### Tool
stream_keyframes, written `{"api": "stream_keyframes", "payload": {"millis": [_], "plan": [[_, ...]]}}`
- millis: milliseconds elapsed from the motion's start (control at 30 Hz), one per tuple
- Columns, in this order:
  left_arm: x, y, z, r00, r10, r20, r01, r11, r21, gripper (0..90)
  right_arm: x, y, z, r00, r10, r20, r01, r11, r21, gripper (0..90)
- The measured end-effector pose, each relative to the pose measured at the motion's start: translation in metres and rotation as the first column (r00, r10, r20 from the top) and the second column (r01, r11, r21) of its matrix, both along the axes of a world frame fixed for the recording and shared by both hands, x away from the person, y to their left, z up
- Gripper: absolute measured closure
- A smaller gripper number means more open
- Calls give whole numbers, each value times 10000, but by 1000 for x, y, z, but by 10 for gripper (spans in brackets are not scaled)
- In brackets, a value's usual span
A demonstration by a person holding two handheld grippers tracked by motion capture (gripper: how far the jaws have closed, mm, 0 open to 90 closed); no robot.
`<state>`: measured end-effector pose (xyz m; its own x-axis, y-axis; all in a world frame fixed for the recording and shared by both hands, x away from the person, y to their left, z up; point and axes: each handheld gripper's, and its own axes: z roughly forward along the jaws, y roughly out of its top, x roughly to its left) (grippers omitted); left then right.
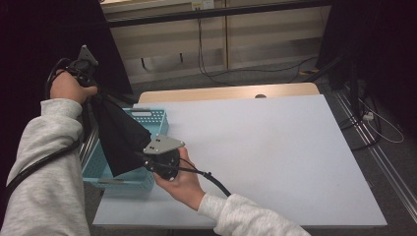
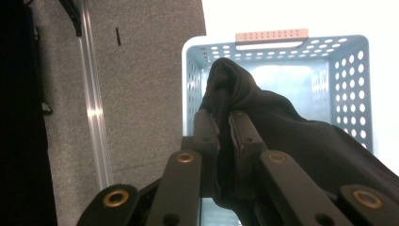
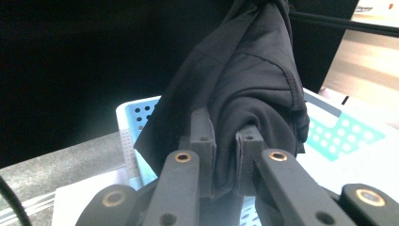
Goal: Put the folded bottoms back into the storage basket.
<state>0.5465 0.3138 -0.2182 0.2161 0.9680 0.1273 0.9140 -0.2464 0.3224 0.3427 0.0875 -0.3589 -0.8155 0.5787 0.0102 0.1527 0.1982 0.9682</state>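
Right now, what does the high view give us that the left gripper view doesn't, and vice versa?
High view alone: both hands, with the left gripper raised and the right gripper lower, the black garment stretched between them, and the white table top. Left gripper view alone: close up, its jaws pinch a bunched fold of the garment, and the basket's bare floor shows. Shared: garment hanging over the blue basket.

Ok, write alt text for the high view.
A person holds a black cloth stretched between two grippers above a light blue perforated basket at the left edge of a white table. The left gripper is raised high; the right gripper sits lower, near the basket.
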Motion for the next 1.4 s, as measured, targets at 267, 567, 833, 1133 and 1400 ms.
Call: {"api": "stream_keyframes", "payload": {"millis": [267, 567, 833, 1133, 1400], "plan": [[7, -2, -20, 9920, -731, 1025, 641, 9940, 887, 564, 7, 17, -8, 9998, -79, 197, 91, 9981, -609, 596], [-5, -5, -40, 9908, -1060, 844, 1041, 9942, 267, 363, 11, -32, -1, 9963, -805, 293, 822, 9948, -600, 391], [-19, -5, -55, 9887, -1181, 919, 1236, 9907, -561, 306, 9, -71, -4, 9977, -673, 96, 679, 9936, -903, 300], [-30, -12, -73, 9807, -1689, 980, 1768, 9812, -777, 281, 12, -109, -22, 9958, -599, -700, 530, 9940, -961, 271], [-33, -11, -92, 9801, -1724, 983, 1820, 9783, -993, 266, 13, -130, -43, 9892, -858, -1189, 716, 9903, -1189, 270]]}}
